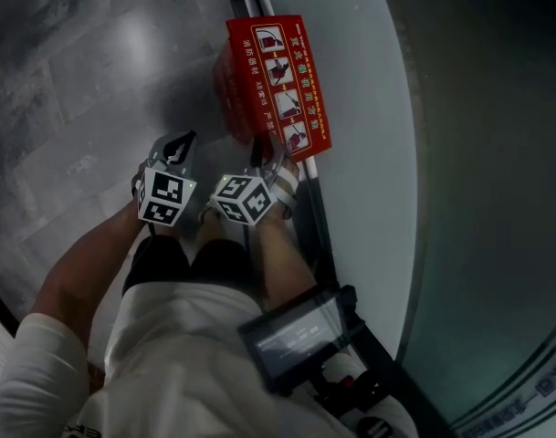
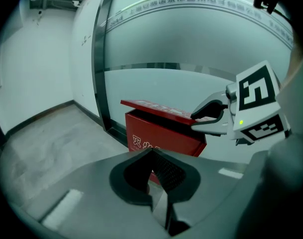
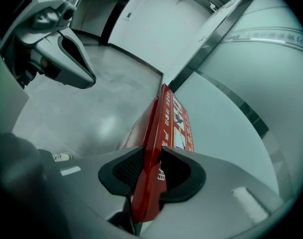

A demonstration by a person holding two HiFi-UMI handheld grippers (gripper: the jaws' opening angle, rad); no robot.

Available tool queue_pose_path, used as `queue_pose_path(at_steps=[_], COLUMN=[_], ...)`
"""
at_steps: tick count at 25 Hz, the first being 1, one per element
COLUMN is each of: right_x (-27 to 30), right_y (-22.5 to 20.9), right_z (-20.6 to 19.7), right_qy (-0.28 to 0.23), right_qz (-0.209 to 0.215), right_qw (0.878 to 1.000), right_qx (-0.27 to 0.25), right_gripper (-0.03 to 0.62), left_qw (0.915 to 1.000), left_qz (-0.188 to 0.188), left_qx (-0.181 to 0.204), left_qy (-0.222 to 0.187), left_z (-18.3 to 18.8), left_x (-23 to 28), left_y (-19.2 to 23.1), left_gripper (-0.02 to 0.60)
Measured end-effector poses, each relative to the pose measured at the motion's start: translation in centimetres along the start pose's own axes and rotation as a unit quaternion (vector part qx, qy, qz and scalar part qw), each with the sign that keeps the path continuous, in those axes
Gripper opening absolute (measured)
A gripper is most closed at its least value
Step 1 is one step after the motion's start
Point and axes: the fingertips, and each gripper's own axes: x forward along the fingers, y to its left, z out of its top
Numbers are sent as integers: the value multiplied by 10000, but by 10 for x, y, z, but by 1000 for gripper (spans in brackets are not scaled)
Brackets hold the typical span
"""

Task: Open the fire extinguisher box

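Observation:
A red fire extinguisher box stands on the floor against a glass wall. Its lid, printed with instruction pictures, is lifted a little at the near edge, leaving a dark gap under the lid. My right gripper is shut on the lid's near edge, with a pad on each face. In the head view the right gripper sits at the box's near end. My left gripper hovers just left of it, apart from the box. The left gripper is shut and holds nothing.
The frosted glass wall runs along the right behind the box, with a dark metal frame post beside it. Grey tiled floor spreads to the left. The person's legs and a chest-mounted device fill the lower head view.

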Motion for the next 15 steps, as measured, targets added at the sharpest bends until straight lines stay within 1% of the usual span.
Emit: queue_pose_path(at_steps=[3, 8, 15], right_x=[-5, -19, -35], right_y=[-7, -11, -22], right_z=[2, 9, 16], right_qy=[-26, -72, -174], right_qz=[-205, -476, -604], right_qw=[9997, 9987, 9976], right_qx=[-86, -143, -281], right_gripper=[112, 100, 95], left_qw=[9996, 9984, 9972], left_qz=[-50, -104, -121], left_qx=[-58, -72, -63], left_qy=[-276, -553, -739], left_z=[-6, -11, 2], left_x=[1, -9, -19], left_y=[1, 3, -5], left_gripper=[3, 3, 3])
